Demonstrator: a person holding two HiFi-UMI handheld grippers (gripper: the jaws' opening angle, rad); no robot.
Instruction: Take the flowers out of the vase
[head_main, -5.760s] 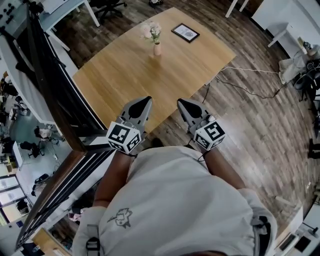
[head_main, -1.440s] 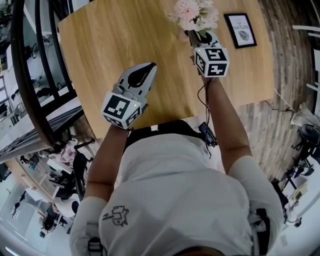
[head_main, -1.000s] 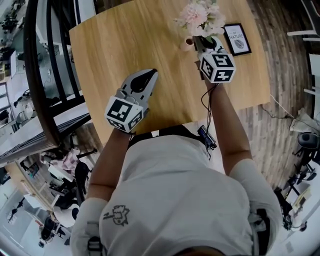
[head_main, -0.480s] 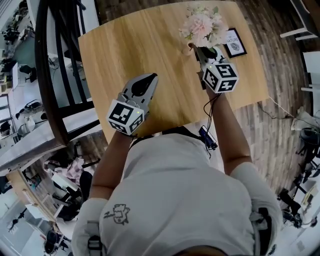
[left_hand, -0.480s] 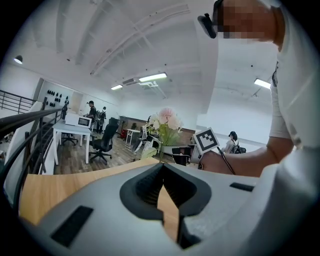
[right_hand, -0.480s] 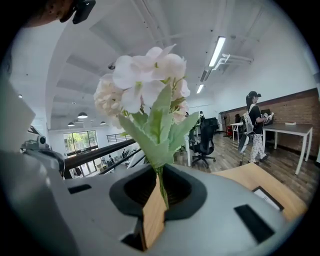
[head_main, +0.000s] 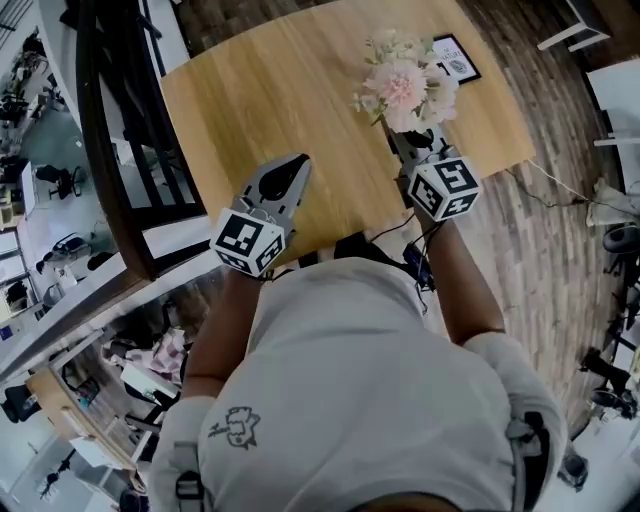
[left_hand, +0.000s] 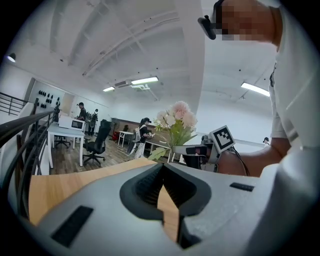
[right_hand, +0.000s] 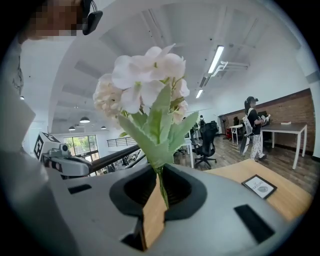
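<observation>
A bunch of pale pink and white flowers (head_main: 405, 85) with green leaves is up in the air over the wooden table (head_main: 260, 90). My right gripper (head_main: 402, 138) is shut on its thin green stem (right_hand: 161, 187), and the blooms (right_hand: 145, 82) rise above the jaws. The vase does not show in any view. My left gripper (head_main: 296, 165) hovers over the table's near edge to the left, shut and holding nothing. The left gripper view shows the flowers (left_hand: 175, 117) and the right gripper's marker cube (left_hand: 222, 139) off to its right.
A small framed picture (head_main: 455, 57) lies on the table's far right corner, also in the right gripper view as the frame (right_hand: 258, 186). A dark railing (head_main: 110, 150) runs along the table's left side. Wood floor lies to the right, with office desks and chairs beyond.
Both grippers have drawn back toward my body. The right one has risen with the flowers in it. The vase seen under the blooms earlier is out of sight now.
</observation>
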